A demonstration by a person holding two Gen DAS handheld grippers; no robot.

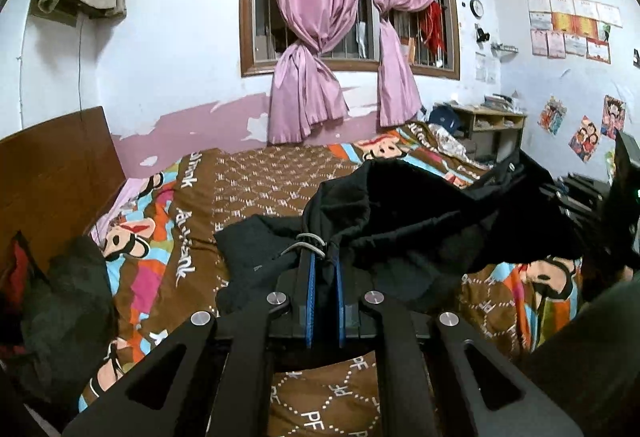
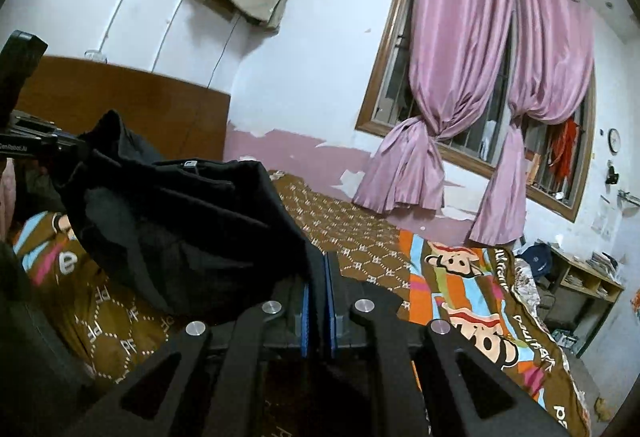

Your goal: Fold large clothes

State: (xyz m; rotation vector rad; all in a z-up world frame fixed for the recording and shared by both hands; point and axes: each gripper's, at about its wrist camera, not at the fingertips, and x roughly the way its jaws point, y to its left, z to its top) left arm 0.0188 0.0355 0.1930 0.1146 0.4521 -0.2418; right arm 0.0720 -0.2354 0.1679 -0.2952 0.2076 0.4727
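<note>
Two grippers, one garment. The left gripper (image 1: 324, 257) has its blue-lined jaws drawn nearly together, clamping an edge of the black garment (image 1: 400, 221) where a grey drawstring (image 1: 306, 241) loops over the fingertips. The right gripper (image 2: 319, 269) is likewise pinched closed on another edge of the same black garment (image 2: 180, 213), with cloth filling the narrow slot between its pads. The garment hangs stretched between both grippers, lifted above the bed; whether its lower folds touch the bedspread (image 1: 256, 181) cannot be told. The bedspread is brown with a white lattice and cartoon monkey borders. One wooden headboard (image 2: 132, 97) stands at the bed's end. Two pink curtains (image 1: 344, 17), each tied at mid-height, flank one barred window. One wooden shelf unit (image 1: 494, 125) holds papers in its compartments.
</note>
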